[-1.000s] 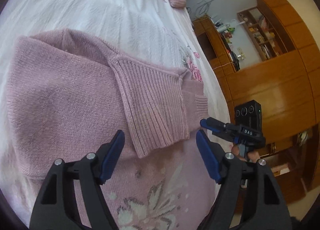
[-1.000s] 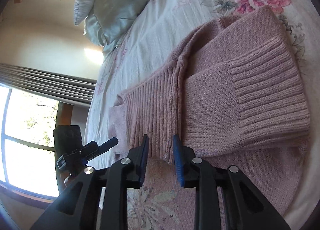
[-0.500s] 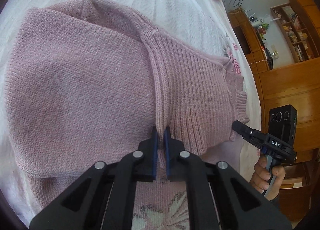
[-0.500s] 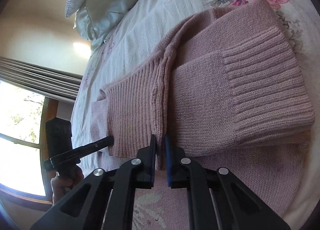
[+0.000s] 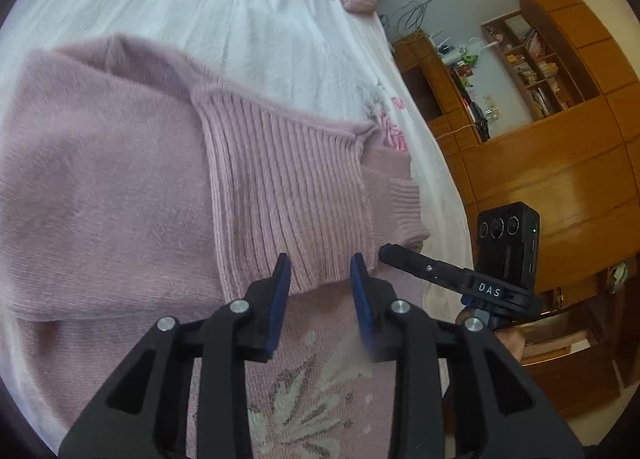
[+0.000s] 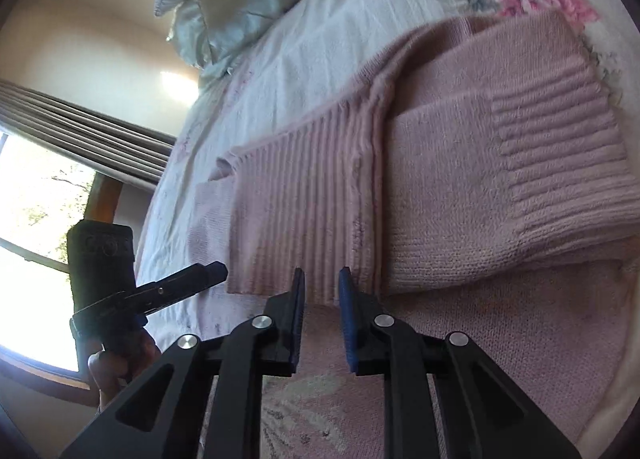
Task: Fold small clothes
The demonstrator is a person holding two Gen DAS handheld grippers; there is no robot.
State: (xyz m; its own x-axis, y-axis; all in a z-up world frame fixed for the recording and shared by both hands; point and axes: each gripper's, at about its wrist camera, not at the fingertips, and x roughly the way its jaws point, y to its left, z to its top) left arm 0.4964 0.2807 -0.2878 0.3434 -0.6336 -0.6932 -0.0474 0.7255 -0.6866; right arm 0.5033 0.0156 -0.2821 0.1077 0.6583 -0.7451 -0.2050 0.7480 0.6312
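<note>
Sweater (image 5: pixel 120 187) pink, folded on floral bedsheet (image 5: pixel 280 27) | left gripper (image 5: pixel 320 271) jaws spread at ribbed hem | right gripper (image 6: pixel 322 285) jaws slightly apart, holding nothing

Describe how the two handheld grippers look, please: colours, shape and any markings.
The left gripper and the right gripper look alike: matte black plastic linkage arms with cut-out openings, silver round pivot screws, and flat blue pads on the fingers. Seen from the left wrist view, the right unit carries a black camera box with three round lenses and white letters "DAS".
</note>
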